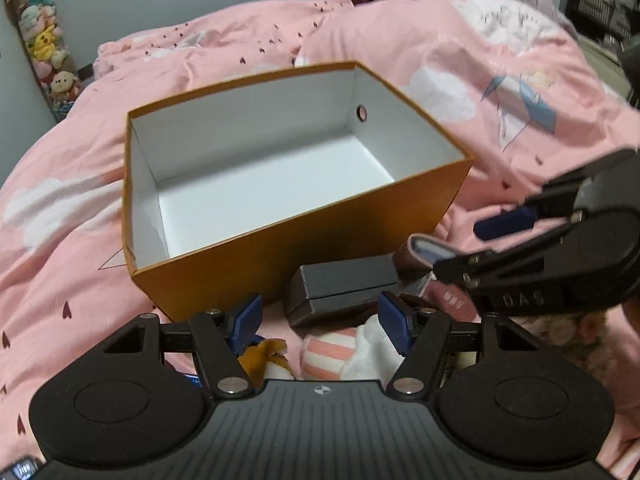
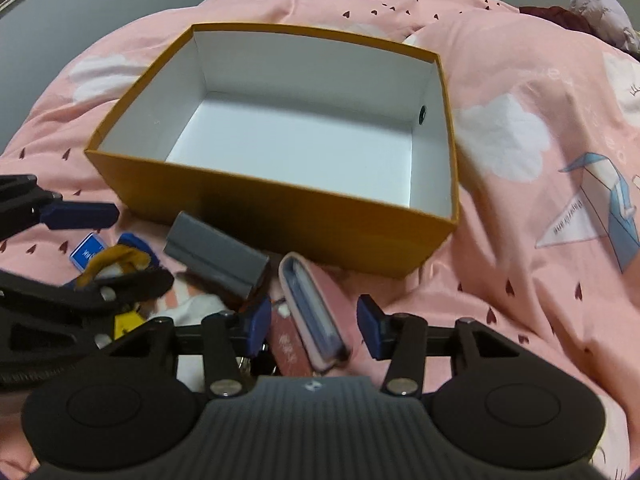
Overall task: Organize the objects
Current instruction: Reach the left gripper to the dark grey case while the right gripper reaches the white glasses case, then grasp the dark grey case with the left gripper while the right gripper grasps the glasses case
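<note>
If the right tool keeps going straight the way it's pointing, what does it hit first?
Most likely the pink case, which lies between the open fingers of the right tool, without the pads pressing on it. The orange box stands farther along behind it. Depth is hard to judge in this fisheye view.

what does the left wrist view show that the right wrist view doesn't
Only the left wrist view: a hanging row of plush toys on the wall and a dark shelf at top right.
Only the right wrist view: a small blue card on the bedspread and a paper-plane print.
Both: the empty orange box on the pink bedspread, the grey case, the pink pouch and a striped sock.
</note>
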Action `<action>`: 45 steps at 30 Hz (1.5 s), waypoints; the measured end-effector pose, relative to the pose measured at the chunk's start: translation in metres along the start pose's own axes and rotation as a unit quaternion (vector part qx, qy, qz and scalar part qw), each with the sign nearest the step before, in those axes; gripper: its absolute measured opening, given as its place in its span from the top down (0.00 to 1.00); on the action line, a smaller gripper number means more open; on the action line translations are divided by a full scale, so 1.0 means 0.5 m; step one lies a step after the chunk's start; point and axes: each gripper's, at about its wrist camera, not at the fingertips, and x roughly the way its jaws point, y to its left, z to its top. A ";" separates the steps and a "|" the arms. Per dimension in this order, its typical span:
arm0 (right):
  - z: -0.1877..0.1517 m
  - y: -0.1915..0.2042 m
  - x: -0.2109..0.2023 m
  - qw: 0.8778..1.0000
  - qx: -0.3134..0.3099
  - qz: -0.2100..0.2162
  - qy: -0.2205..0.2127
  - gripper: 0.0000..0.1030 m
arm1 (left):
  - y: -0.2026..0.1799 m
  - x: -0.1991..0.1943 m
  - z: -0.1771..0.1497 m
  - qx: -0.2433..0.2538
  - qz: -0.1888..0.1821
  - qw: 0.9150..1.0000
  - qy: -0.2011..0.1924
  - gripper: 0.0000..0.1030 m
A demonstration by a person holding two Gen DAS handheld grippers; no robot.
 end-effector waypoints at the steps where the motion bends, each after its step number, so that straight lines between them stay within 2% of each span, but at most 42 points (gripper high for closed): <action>1: 0.004 -0.002 0.006 1.000 0.002 0.002 0.003 0.50 | -0.002 0.005 0.001 0.008 0.002 1.000 0.002 0.27; 9: 0.010 -0.026 0.047 0.999 0.021 0.022 0.030 0.50 | -0.021 0.026 0.002 0.073 -0.002 0.997 0.000 0.27; 12: 0.010 -0.032 0.046 0.999 0.026 0.024 0.028 0.58 | -0.032 0.028 0.005 0.103 -0.007 0.995 -0.008 0.27; 13: 0.008 -0.034 0.042 0.999 0.027 0.030 0.026 0.66 | -0.037 0.030 0.007 0.114 -0.006 0.993 -0.008 0.27; 17: 0.002 -0.045 0.027 1.000 0.020 0.016 0.014 0.72 | -0.058 0.041 0.008 0.165 -0.003 0.986 -0.012 0.27; 20: -0.003 -0.066 0.020 0.999 0.030 0.015 0.012 0.72 | -0.072 0.048 0.006 0.202 -0.001 0.979 -0.015 0.27; 25: -0.019 -0.101 0.023 0.998 0.054 0.022 0.020 0.70 | -0.093 0.054 0.002 0.264 0.006 0.964 -0.025 0.27; 30: -0.026 -0.128 0.035 0.995 0.091 0.043 0.026 0.68 | -0.109 0.071 -0.010 0.332 0.025 0.943 -0.030 0.27; 32: -0.026 -0.130 0.035 0.994 0.092 0.045 0.026 0.67 | -0.114 0.078 -0.018 0.357 0.035 0.933 -0.029 0.27; 36: -0.022 -0.128 0.037 0.995 0.087 0.046 0.026 0.62 | -0.122 0.087 -0.022 0.390 0.033 0.920 -0.035 0.27; 41: -0.012 -0.126 0.039 0.996 0.077 0.048 0.027 0.61 | -0.140 0.105 -0.019 0.448 0.036 0.893 -0.019 0.27; 42: -0.008 -0.125 0.040 0.996 0.074 0.047 0.027 0.60 | -0.139 0.107 -0.017 0.452 0.033 0.891 -0.014 0.27; 45: 0.000 -0.121 0.046 0.996 0.068 0.045 0.029 0.59 | -0.143 0.123 -0.005 0.457 0.022 0.889 0.013 0.39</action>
